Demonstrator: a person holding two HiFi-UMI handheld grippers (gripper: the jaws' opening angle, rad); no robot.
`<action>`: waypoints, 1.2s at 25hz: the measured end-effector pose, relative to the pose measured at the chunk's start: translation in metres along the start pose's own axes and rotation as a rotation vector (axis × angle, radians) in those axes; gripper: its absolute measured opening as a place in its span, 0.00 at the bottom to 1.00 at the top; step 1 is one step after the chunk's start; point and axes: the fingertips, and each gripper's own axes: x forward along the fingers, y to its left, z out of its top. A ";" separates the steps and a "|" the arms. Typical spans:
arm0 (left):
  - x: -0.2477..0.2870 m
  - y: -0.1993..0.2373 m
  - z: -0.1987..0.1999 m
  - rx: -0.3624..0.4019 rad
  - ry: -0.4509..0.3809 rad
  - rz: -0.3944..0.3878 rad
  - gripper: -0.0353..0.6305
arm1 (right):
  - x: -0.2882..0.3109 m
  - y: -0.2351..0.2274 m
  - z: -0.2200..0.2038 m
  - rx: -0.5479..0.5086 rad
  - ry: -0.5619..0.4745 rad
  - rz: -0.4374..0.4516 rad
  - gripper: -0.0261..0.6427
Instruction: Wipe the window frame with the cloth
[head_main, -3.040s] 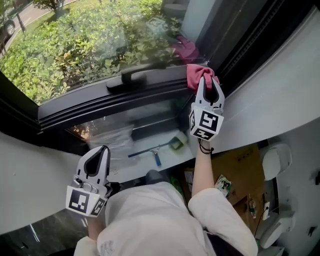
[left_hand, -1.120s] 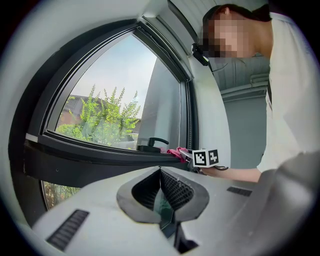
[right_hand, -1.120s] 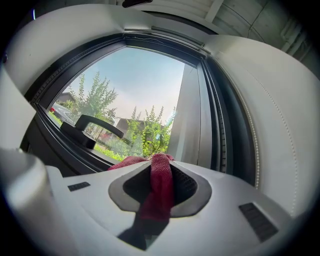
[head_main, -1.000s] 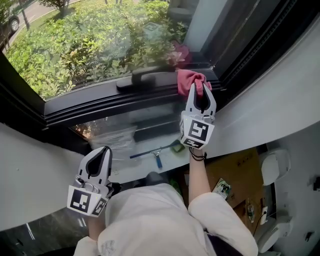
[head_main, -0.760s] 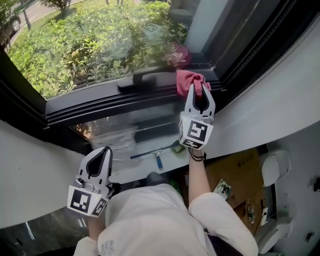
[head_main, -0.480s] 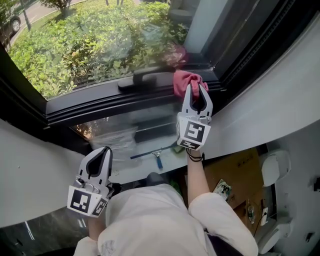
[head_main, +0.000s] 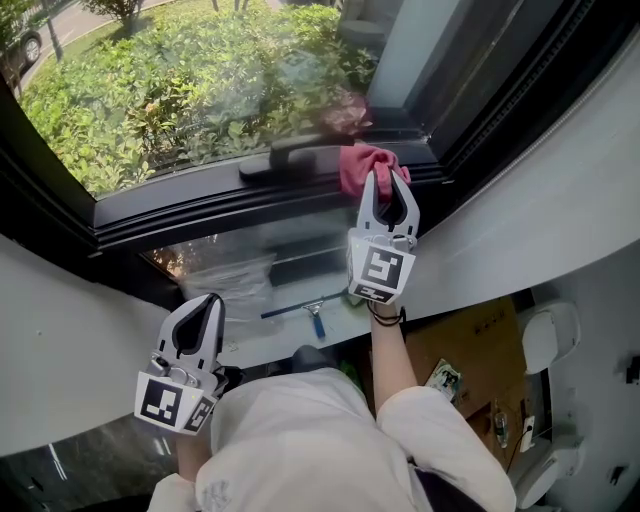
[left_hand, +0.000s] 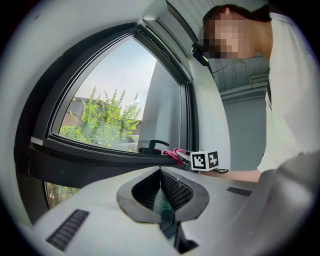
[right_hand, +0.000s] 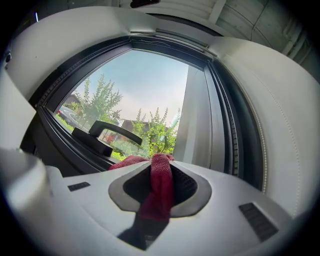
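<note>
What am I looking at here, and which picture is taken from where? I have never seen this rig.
There is no robot: a person holds a pair of handheld tongs in each hand. The head view looks down from a camera on the person's head. The other two pictures come from cameras riding on each pair of tongs. The right tongs are shut on a red cloth, which is against the dark window frame beside the window handle. The left tongs are shut and empty, held low, away from the frame. A squeegee lies below the window.
</note>
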 end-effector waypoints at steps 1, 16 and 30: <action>-0.001 0.001 0.000 -0.001 0.000 0.002 0.07 | 0.000 0.002 0.001 -0.001 -0.001 0.001 0.17; -0.010 0.011 0.000 -0.011 -0.009 0.021 0.07 | -0.004 0.027 0.002 -0.001 0.018 0.018 0.17; -0.016 0.014 0.005 -0.006 -0.020 0.025 0.07 | -0.007 0.053 0.038 -0.016 -0.057 0.060 0.17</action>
